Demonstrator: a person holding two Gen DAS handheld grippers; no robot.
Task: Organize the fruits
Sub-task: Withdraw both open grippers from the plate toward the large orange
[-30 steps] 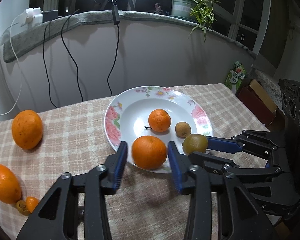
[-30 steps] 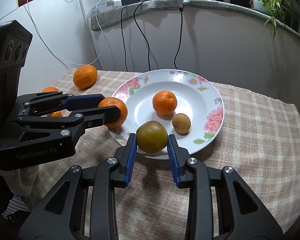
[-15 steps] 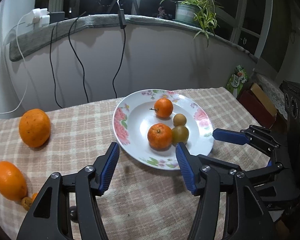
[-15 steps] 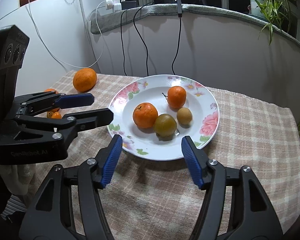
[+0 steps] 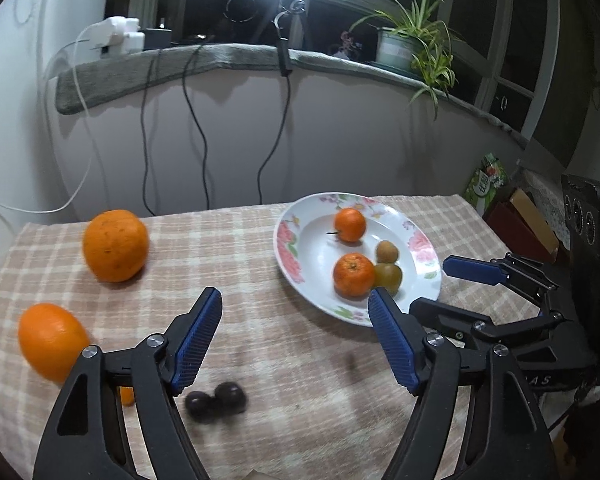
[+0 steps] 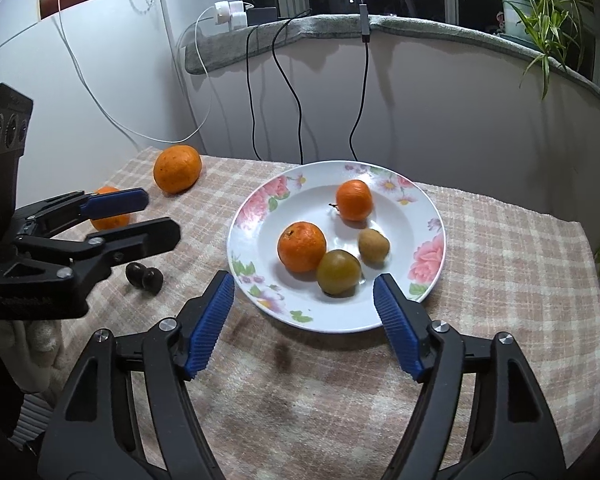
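Here, both grippers hang above the bench [image 6: 500, 248], which is covered by a checked cloth. The left gripper [image 5: 294, 340] has its jaws spread wide and holds nothing; beneath it, on the cloth, lie two small dark fruits [image 5: 216, 400], touching each other. The right gripper [image 6: 304, 312] likewise has its jaws spread wide and empty, standing at the near rim of the flowered plate [image 6: 340, 320].

The plate carries four fruits: a small orange [image 6: 354, 200] on the far side, a second orange [image 6: 301, 247] nearer and to the left, a greenish-brown fruit [image 6: 338, 272] touching that second orange, and a small brown fruit [image 6: 373, 245] just beside it, toward the right.

Off the plate, to the left, a large orange [image 5: 115, 245] sits near the far edge of the bench. Another orange [image 5: 52, 342] lies nearer, close to the left edge. A small orange piece [image 5: 126, 396] shows just behind the left gripper's finger; what it is cannot be told.

Behind the bench, dark cables [image 6: 284, 80] hang down the wall from a ledge, where a potted plant [image 6: 528, 4] stands at the right.
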